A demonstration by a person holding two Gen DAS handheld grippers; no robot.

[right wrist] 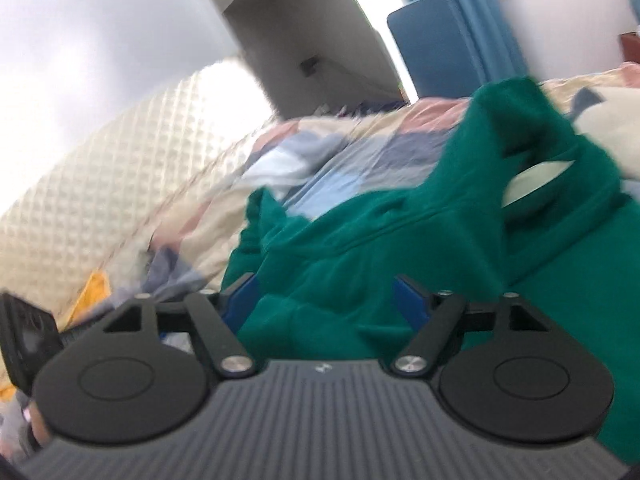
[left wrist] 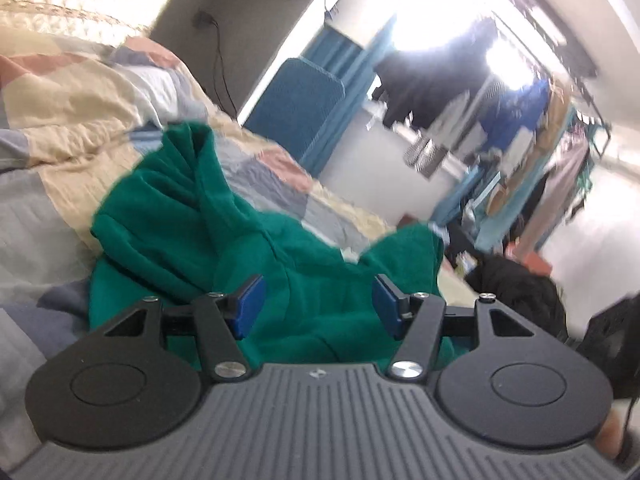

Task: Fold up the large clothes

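Folding is between grips, as I judge it: the large green fleece garment [left wrist: 248,256] lies in a rumpled heap on the patchwork quilt of cream, pink and grey-blue squares [left wrist: 68,128] that covers the bed, and neither claw has hold of it. The left gripper [left wrist: 319,306] stands with its blue pads well apart, cloth showing below and beyond the gap but nothing pinched between them; the right gripper [right wrist: 325,304] is likewise partly open over the near edge of the garment [right wrist: 392,248], its pads clear of the fabric as far as the blur allows. A twisted sleeve or hood rises at the far left of the heap in the left wrist view, and a second lobe lies to the far right near the bed's edge. Beyond the bed stand a blue padded chair [left wrist: 296,96] and a crowded clothes rail [left wrist: 536,136]. The next move, I judge, calls for each claw to pick a clean hem or shoulder corner, close on a single layer, and draw the garment out flat before any fold; grabbing bunched cloth would carry the creases along.
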